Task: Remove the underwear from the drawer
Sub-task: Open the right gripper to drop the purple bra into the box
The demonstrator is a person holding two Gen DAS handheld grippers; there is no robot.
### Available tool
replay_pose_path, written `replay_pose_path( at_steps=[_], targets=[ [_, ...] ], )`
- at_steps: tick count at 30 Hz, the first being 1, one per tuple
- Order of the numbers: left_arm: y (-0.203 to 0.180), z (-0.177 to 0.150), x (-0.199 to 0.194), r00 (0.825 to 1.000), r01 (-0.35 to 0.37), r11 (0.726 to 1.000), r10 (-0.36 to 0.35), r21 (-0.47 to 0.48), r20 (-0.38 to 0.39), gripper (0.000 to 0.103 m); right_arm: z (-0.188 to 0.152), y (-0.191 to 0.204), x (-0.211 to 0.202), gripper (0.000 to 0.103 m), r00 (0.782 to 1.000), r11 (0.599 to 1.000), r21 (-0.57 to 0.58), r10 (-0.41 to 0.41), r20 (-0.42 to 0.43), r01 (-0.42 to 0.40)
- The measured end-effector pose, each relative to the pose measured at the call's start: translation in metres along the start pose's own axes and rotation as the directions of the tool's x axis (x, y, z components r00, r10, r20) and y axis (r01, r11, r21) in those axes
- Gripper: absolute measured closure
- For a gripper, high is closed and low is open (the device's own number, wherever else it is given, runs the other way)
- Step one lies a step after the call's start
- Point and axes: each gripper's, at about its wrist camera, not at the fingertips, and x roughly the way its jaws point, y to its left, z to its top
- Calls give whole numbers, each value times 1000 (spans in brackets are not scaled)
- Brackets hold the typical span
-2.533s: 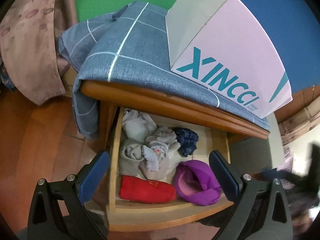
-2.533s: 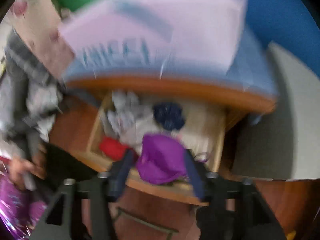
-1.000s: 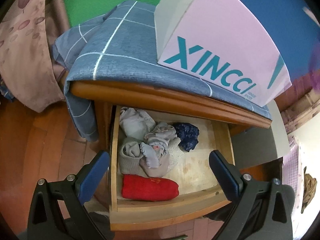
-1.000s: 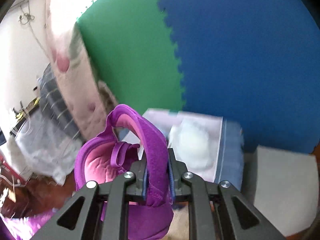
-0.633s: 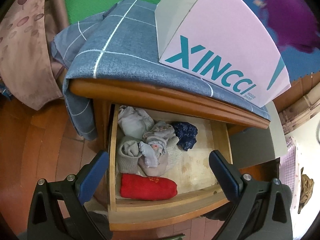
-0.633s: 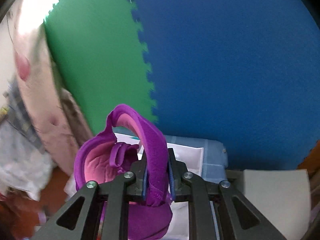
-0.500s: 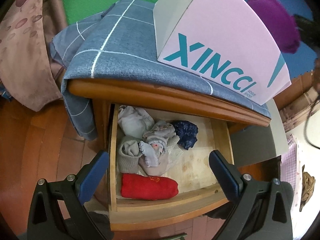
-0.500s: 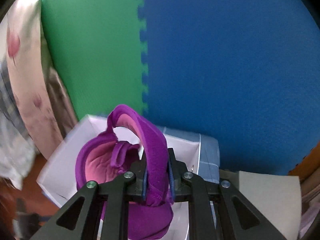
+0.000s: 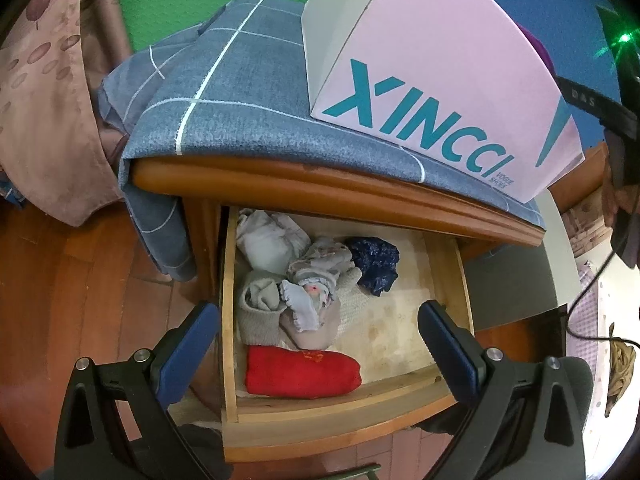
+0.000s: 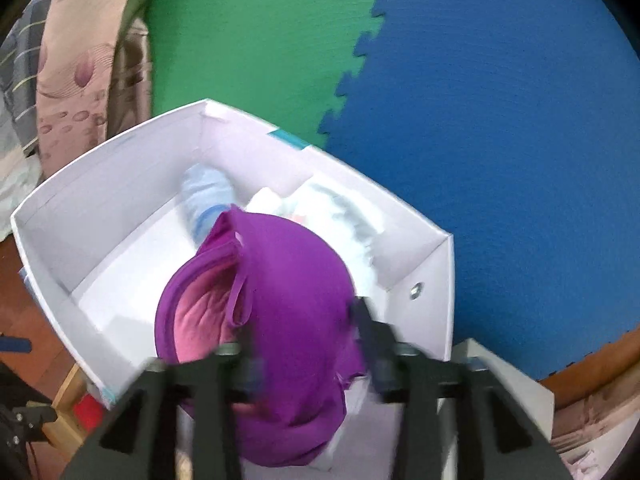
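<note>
The wooden drawer (image 9: 229,320) stands pulled out, holding a red roll (image 9: 302,374), a navy piece (image 9: 376,264) and pale bundled underwear (image 9: 276,272). My left gripper (image 9: 316,320) hovers open above the drawer with nothing between its fingers. In the right wrist view, a purple bra (image 10: 280,292) hangs over the open white inside of the pink box (image 10: 100,200). My right gripper (image 10: 304,332) straddles it, blurred. Its jaws are opening and the pads stand off the fabric. A purple edge of the bra (image 9: 540,46) peeks from behind the box (image 9: 432,80).
The box stands on a blue checked cloth (image 9: 240,92) covering the nightstand top. Light blue and white garments (image 10: 208,192) lie inside the box. Green and blue foam mats (image 10: 500,120) form the wall behind. A patterned curtain (image 9: 44,100) hangs at the left, and the floor is wood.
My right gripper has come down over the open box with the purple bra, and its jaws have gone from shut on the bra to apart. The left gripper has stayed still.
</note>
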Motion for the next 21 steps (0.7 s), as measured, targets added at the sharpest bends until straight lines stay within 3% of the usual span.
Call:
replay_pose_path(
  at_steps=[3, 6, 8, 11, 14, 16, 21],
  targets=[
    [1, 0, -1, 1000, -6, 1000, 6, 3, 5, 4, -1, -3, -13, 44, 999, 999, 43, 11, 40, -13],
    [1, 0, -1, 1000, -16, 1000, 16, 10, 12, 4, -7, -7, -51, 39, 986, 996, 72, 31, 165, -44],
    [0, 0, -3, 1000, -22, 1000, 22, 18, 20, 4, -15, -12, -80, 38, 967, 993, 104, 28, 253, -56],
    [-4, -2, -3, 999, -38, 998, 37, 40, 28, 4, -44, -28, -129, 31, 916, 970, 199, 52, 397, -141],
    [-11, -4, -2, 997, -67, 994, 64, 81, 36, 4, -92, -44, -159, 20, 881, 941, 303, -11, 473, -151],
    [-16, -6, 0, 996, -80, 991, 77, 110, 37, 4, -117, -52, -163, 20, 882, 925, 347, -29, 470, -154],
    [-25, -8, 6, 995, -100, 982, 97, 158, 30, 4, -190, -84, -136, 20, 932, 848, 507, -42, 359, -157]
  ],
)
